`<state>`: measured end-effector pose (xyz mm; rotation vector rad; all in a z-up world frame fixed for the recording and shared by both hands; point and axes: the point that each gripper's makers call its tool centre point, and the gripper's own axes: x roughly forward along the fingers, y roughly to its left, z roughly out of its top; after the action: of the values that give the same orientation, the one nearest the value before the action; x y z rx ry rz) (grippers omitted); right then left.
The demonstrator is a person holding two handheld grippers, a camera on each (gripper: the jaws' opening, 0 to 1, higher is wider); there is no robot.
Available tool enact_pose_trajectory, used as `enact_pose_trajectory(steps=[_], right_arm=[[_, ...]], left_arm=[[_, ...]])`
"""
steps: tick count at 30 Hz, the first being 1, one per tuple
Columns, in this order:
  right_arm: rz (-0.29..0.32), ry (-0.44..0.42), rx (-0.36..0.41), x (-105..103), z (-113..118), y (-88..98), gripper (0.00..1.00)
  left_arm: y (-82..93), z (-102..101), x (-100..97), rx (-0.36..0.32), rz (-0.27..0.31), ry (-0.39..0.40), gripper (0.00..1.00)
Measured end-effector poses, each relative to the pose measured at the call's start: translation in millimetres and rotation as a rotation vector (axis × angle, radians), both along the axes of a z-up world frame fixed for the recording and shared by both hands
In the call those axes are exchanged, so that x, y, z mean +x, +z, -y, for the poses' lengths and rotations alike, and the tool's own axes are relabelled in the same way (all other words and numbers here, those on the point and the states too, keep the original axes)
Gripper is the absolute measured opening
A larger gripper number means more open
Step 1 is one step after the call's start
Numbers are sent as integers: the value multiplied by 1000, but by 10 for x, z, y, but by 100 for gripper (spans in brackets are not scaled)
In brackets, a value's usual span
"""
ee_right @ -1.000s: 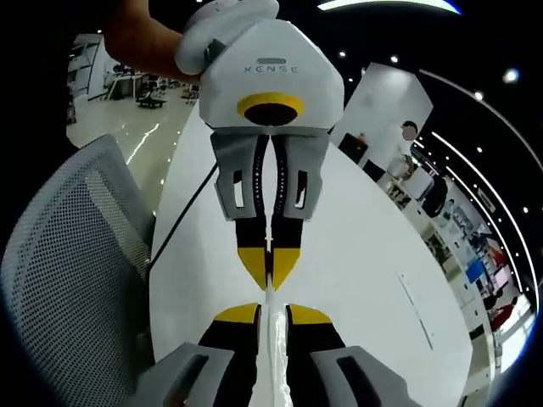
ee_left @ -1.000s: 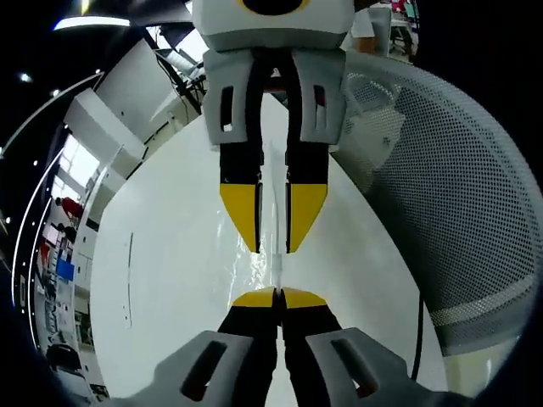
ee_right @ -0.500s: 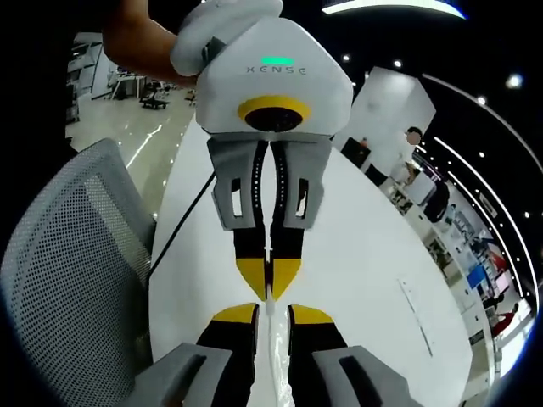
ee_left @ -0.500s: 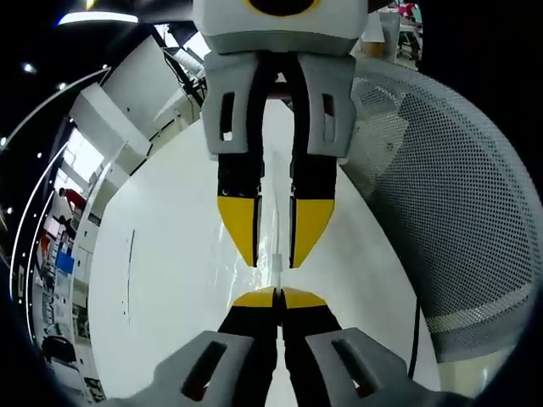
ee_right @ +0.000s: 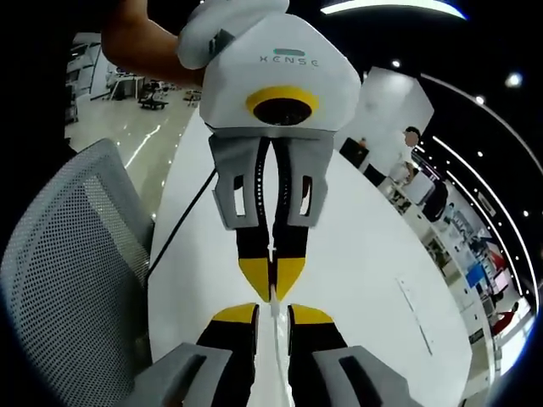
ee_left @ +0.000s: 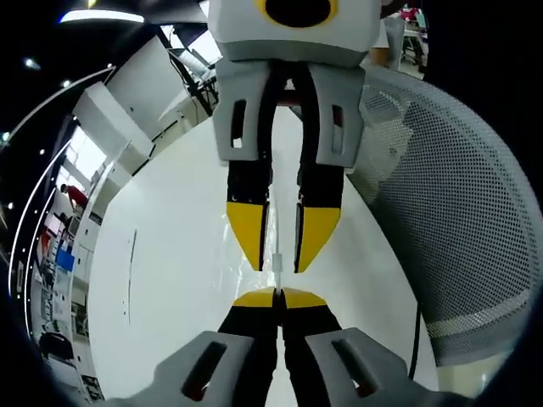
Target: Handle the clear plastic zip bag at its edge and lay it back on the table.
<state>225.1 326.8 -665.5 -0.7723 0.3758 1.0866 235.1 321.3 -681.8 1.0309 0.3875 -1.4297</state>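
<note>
While the clear zip bag (ee_left: pixel 277 264) hangs edge-on between your two grippers above the white bench (ee_left: pixel 170 280), your left gripper (ee_left: pixel 277 298) has its jaws closed on one edge. Your right gripper (ee_right: pixel 271 312) has its jaws slightly apart around the opposite edge. A grey mesh chair (ee_left: pixel 450 229) stands beside the bench.

The clear plastic zip bag (ee_left: pixel 277 259) shows edge-on at the centre of the left gripper view, a thin pale strip stretched between the two grippers' yellow tips. In the right gripper view it (ee_right: pixel 272 326) runs down centre-bottom, seemingly above the white worktop (ee_left: pixel 170 280).
</note>
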Motion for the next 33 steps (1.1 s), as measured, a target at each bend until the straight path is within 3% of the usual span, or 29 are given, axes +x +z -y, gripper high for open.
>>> enact_pose_trajectory(steps=[33], right_arm=[[9,16,-5,48,-58,-9,0]], left_arm=[[53,22,6,-18,-1,-1,0]])
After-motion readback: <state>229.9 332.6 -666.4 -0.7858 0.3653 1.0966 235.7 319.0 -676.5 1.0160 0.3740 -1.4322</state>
